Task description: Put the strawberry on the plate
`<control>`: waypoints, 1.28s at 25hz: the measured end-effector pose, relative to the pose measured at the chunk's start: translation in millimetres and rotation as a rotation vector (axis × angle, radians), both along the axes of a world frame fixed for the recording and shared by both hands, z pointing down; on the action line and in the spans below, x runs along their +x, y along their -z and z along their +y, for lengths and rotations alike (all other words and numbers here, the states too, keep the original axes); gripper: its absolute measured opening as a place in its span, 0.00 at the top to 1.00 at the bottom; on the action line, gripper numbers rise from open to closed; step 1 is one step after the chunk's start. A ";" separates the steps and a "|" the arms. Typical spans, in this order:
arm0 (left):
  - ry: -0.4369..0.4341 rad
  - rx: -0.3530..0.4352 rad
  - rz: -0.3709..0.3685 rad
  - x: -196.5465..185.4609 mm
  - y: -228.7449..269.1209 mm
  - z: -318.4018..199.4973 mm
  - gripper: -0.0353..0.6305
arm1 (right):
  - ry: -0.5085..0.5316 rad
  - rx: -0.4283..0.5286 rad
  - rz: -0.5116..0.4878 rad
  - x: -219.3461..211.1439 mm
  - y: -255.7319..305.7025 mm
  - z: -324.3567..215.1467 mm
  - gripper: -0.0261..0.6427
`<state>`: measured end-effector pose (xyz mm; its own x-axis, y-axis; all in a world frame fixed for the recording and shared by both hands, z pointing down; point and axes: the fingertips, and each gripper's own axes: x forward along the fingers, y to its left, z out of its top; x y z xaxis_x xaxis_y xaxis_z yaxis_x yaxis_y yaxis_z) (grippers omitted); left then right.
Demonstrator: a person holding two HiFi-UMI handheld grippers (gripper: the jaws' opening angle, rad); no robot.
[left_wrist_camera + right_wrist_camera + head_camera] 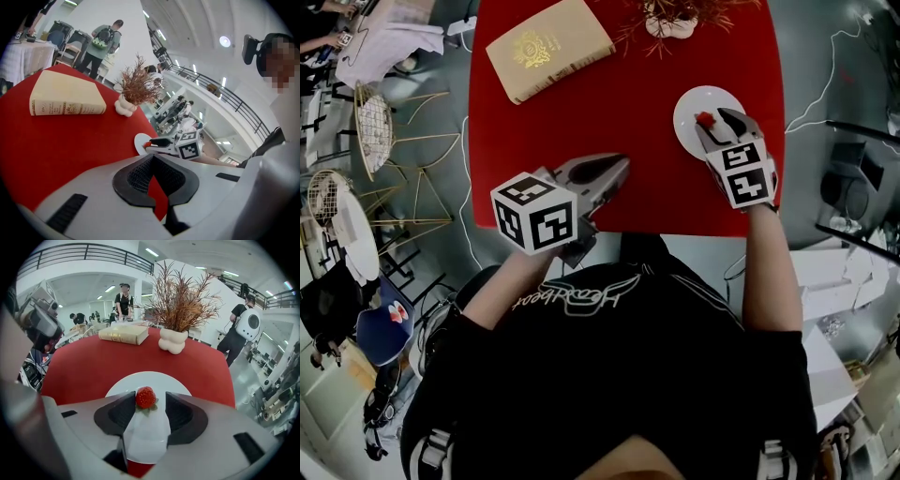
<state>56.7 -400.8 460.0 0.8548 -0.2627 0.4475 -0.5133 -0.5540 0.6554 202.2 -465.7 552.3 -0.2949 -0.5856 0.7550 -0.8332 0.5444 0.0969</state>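
A red table stands in a bright hall. Over the white plate the right gripper holds its jaws spread wide. The strawberry lies on the plate between them, seemingly free of both pads. The left gripper, well left of the plate, is empty, with its jaws closed at the tips. Beyond the plate stands a vase of dry twigs, and further left lies a cream book.

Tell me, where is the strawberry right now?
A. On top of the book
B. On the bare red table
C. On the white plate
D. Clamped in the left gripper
C: the right gripper view shows the strawberry resting on the white plate, between the open jaws of the right gripper, which are not squeezing it.
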 end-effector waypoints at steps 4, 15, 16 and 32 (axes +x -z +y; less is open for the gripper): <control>-0.003 0.025 0.006 -0.5 8.0 0.6 0.94 | 0.005 0.031 -0.003 -2.0 12.5 7.5 0.71; -0.026 0.092 0.037 -4.1 41.5 40.0 0.94 | -0.010 0.163 -0.040 -20.1 79.4 58.4 0.71; -0.028 0.103 0.041 -5.5 46.7 45.8 0.94 | -0.010 0.184 -0.043 -23.2 89.3 65.9 0.71; -0.159 0.415 0.094 -33.4 156.9 216.7 0.94 | -0.012 0.477 -0.301 -95.3 240.8 280.3 0.89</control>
<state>23.3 -184.2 303.1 0.9308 -0.2658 0.2509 -0.3498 -0.8466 0.4012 106.9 -185.4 311.5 -0.4474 -0.8462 0.2893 -0.8679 0.4889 0.0876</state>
